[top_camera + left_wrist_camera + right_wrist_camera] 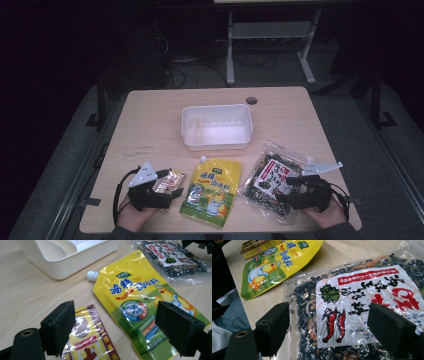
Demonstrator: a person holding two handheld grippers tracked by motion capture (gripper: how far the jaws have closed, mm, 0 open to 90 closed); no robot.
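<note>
A white plastic bin (217,127) (62,255) stands mid-table. In front of it lie a small red-and-gold packet (168,181) (87,342), a yellow spout pouch (212,192) (140,302) (277,262) and a clear bag of dark dried seafood (272,182) (172,257) (362,302). My left gripper (172,189) (118,327) is open just above the table, its jaws spanning the packet's edge and the pouch's lower corner without pinching either. My right gripper (286,191) (332,330) is open over the near end of the seafood bag, jaws wide apart and gripping nothing.
The wooden table (150,120) has a round cable hole (251,100) at the back. Beyond its far edge are the legs of another desk (230,50) and cables on a dark floor. The person's leg (234,317) is at the near edge.
</note>
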